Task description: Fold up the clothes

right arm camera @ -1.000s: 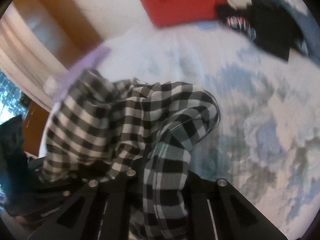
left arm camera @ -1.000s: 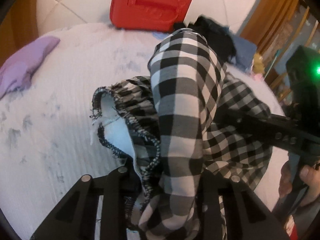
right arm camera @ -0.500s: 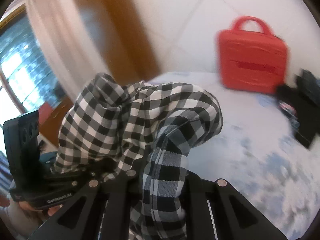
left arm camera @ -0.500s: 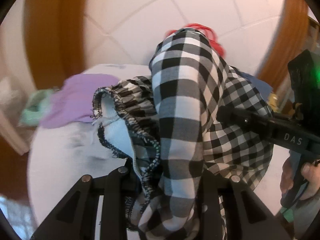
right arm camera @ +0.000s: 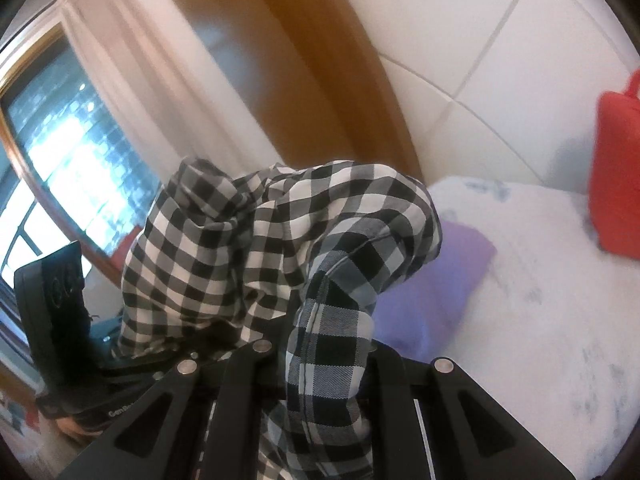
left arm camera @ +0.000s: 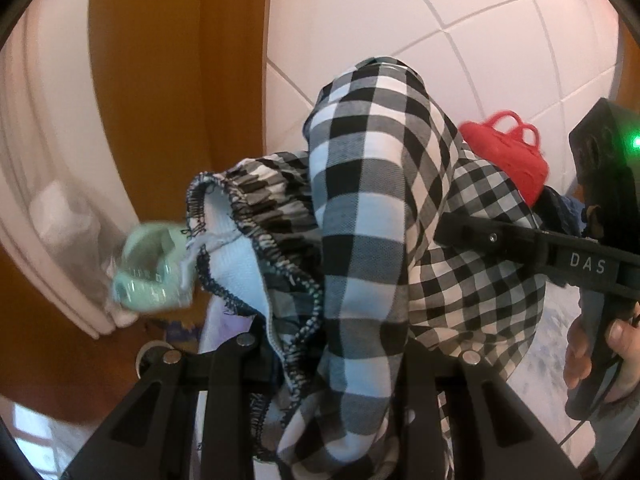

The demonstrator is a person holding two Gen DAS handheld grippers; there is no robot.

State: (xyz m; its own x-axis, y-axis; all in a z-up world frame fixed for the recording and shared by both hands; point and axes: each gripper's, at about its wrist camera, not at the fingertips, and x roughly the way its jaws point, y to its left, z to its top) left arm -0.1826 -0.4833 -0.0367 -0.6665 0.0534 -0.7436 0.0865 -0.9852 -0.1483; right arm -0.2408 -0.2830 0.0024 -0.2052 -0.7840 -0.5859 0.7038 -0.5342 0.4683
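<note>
Aloft, checked garment (left arm camera: 360,240) bunched upward, left gripper (left arm camera: 336,364) and right gripper (right arm camera: 320,364) both clenched on it.

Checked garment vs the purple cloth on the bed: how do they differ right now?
The checked garment is black-and-white check; the purple cloth is plain. The garment is bunched and held up, pinched by the left gripper and the right gripper; the purple cloth lies on the white bed, ungripped. The garment shows a frayed elastic hem; no hem is visible on the cloth. Both are soft fabric, unfolded.
</note>
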